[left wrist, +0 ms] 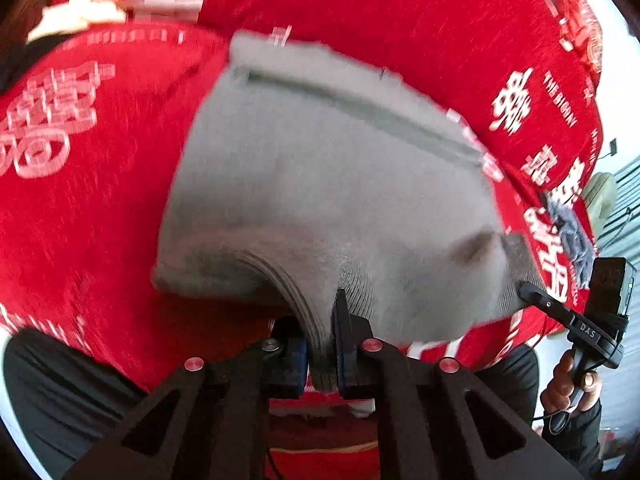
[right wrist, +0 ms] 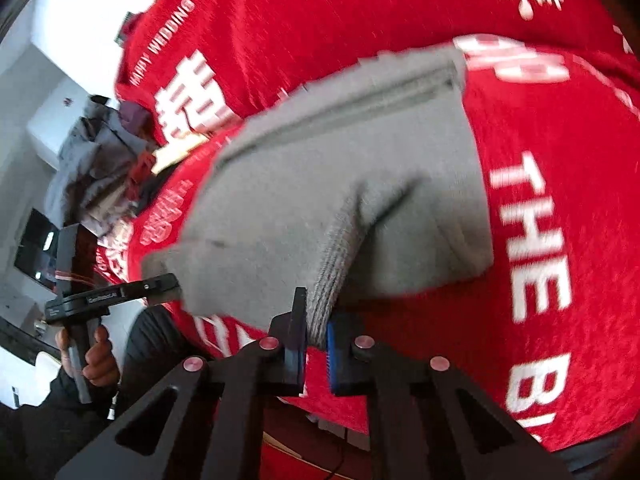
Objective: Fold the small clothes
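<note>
A: Garment (left wrist: 320, 176): grey, with a ribbed hem and a zipper-like seam near its far edge. It lies on the red cloth (left wrist: 100, 208), near edge lifted off it.

B: And your left gripper (left wrist: 320, 344)?

A: Your left gripper is clamped narrow on the ribbed hem; the grey rib sits pinched between the blue pads (left wrist: 298, 356). From the right wrist view the same gripper (right wrist: 160, 284) shows at the garment's left corner, your hand (right wrist: 90, 356) on its handle.

B: Right gripper (right wrist: 314, 344)?

A: Also nearly closed, holding a fold of ribbed hem that runs down between its pads (right wrist: 332, 356). In the left wrist view you see its tip (left wrist: 532, 292) on the garment's right corner, your other hand (left wrist: 568, 388) gripping the handle below.

B: So both hold the near edge?

A: Yes, one at each end of the hem. The far edge rests flat on the cloth, which carries white print.

B: Anything else on the cloth?

A: A heap of other clothes (right wrist: 96, 168) off to one side; both frames are blurred, so I can't tell the pieces apart.
</note>
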Available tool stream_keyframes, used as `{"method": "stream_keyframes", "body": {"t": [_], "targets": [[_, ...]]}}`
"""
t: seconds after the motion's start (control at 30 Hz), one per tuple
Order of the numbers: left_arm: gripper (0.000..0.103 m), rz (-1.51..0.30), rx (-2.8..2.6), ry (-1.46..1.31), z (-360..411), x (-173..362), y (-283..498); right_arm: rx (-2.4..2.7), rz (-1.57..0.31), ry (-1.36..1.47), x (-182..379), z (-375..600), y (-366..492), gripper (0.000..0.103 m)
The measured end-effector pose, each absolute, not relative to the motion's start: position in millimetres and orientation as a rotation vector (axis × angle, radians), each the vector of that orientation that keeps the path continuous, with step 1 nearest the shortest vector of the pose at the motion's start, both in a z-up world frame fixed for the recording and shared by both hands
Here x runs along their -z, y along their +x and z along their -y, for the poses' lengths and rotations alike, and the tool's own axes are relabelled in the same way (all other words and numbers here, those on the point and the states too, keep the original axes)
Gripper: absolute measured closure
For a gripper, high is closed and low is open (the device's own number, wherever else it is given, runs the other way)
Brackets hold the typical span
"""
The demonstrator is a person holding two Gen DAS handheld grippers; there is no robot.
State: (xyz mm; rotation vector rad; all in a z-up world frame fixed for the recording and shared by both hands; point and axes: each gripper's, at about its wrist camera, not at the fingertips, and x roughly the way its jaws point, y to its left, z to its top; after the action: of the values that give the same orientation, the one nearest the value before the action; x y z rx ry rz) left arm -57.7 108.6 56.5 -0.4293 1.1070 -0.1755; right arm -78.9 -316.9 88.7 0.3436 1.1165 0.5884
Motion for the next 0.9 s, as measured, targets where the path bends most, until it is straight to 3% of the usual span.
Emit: {"method": "stream_keyframes", "body": {"t": [0.33,0.73,0.9], "targets": [[0.092,-0.981,0.099,-0.448,-120.4,-108.4,19.6,-0.527,-0.97,0.309,-154.2,310.6,-9.4,0.095],[0.092,-0.966,0.063,-0.428,-128.3,-127.6,116.3,-0.408,-0.961,0.314,-168.3,297.7,93.4,0.095],[0.092,-0.984,0.053,-0.441,-133.5,-119.7,162.1,-0.341,-0.996,0.311,-149.8,291.5,142.7,0.095]]}}
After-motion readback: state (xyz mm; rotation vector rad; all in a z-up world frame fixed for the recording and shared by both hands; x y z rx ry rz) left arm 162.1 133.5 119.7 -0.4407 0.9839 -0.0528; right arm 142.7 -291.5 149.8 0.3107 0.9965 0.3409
